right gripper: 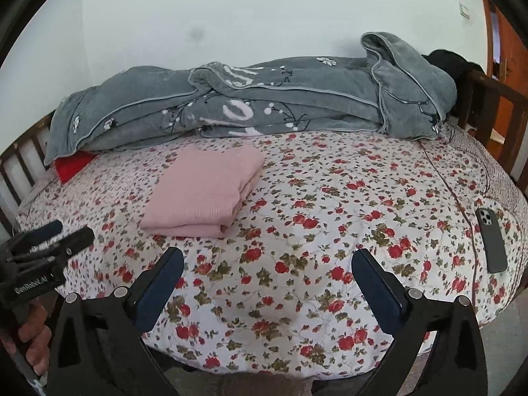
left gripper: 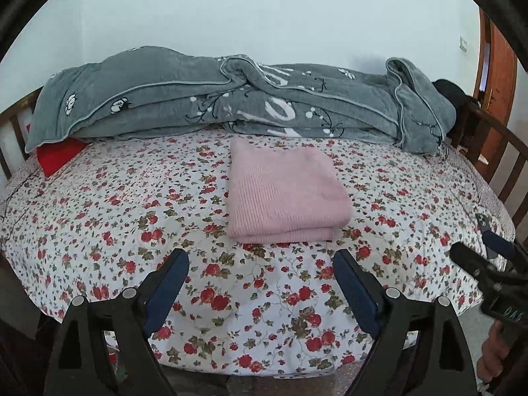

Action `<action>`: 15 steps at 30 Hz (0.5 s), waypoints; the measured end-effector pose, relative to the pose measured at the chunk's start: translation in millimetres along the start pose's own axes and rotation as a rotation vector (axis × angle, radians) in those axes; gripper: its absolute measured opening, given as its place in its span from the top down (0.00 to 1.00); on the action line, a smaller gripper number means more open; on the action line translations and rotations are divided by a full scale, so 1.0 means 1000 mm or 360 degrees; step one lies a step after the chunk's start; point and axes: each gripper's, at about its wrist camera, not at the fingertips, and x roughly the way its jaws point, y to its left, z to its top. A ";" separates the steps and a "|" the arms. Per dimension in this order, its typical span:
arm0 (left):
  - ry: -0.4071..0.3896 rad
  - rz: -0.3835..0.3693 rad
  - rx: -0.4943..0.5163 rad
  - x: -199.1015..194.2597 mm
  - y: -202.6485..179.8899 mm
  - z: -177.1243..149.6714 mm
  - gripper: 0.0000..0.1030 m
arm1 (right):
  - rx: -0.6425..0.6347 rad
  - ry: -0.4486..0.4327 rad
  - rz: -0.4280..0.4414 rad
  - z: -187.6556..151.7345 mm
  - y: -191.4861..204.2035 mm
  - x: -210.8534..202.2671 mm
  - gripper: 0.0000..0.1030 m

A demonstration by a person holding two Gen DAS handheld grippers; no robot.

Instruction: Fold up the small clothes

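A pink knitted garment (left gripper: 283, 191) lies folded into a neat rectangle on the flowered bedsheet (left gripper: 132, 217); the right wrist view shows the garment (right gripper: 204, 188) to the left of centre. My left gripper (left gripper: 260, 259) hangs above the near part of the bed, short of the garment, jaws wide apart with nothing between them. My right gripper (right gripper: 267, 257) is also open and empty, to the right of the garment and apart from it. Each gripper appears at the edge of the other's view: the right gripper (left gripper: 475, 241) and the left gripper (right gripper: 74, 231), each held by a hand.
A rumpled grey blanket (left gripper: 231, 99) runs along the far side of the bed by the white wall. A red item (left gripper: 57, 156) peeks from under its left end. A dark phone (right gripper: 491, 241) lies near the bed's right edge. Wooden rails (left gripper: 495, 151) stand at both ends.
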 end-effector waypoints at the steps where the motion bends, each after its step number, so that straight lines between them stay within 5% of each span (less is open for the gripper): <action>1: -0.0001 -0.0005 -0.0009 -0.001 0.000 0.000 0.12 | -0.0018 -0.0003 -0.0016 -0.001 0.002 -0.001 0.03; 15: -0.0038 0.0049 0.0016 -0.012 -0.002 0.002 0.12 | -0.0052 -0.0052 -0.0074 -0.003 0.010 -0.015 0.03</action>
